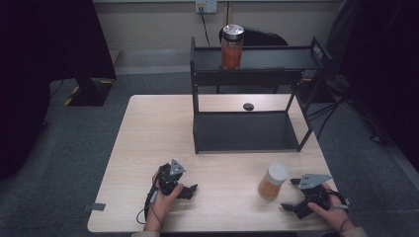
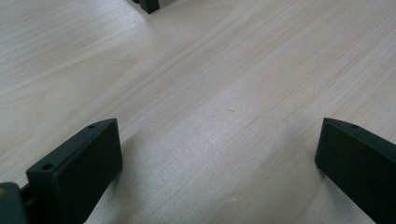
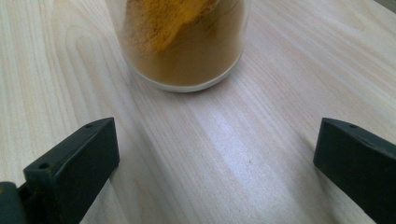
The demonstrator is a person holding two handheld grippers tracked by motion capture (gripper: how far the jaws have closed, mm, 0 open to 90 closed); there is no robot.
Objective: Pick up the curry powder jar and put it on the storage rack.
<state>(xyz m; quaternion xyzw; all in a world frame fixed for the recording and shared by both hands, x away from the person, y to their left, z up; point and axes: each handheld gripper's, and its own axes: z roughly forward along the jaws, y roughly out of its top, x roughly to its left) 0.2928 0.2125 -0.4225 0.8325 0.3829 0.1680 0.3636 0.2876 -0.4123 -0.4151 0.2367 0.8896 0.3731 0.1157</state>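
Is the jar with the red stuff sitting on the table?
No, the red jar stands on the top shelf of the black rack, above the table.

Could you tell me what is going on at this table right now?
A person holds a gripper in each hand. The right gripper is open, its jaws aimed at a jar of yellow-brown powder standing just ahead, untouched. The left gripper is open over bare table. A red-filled jar stands on the black shelf.
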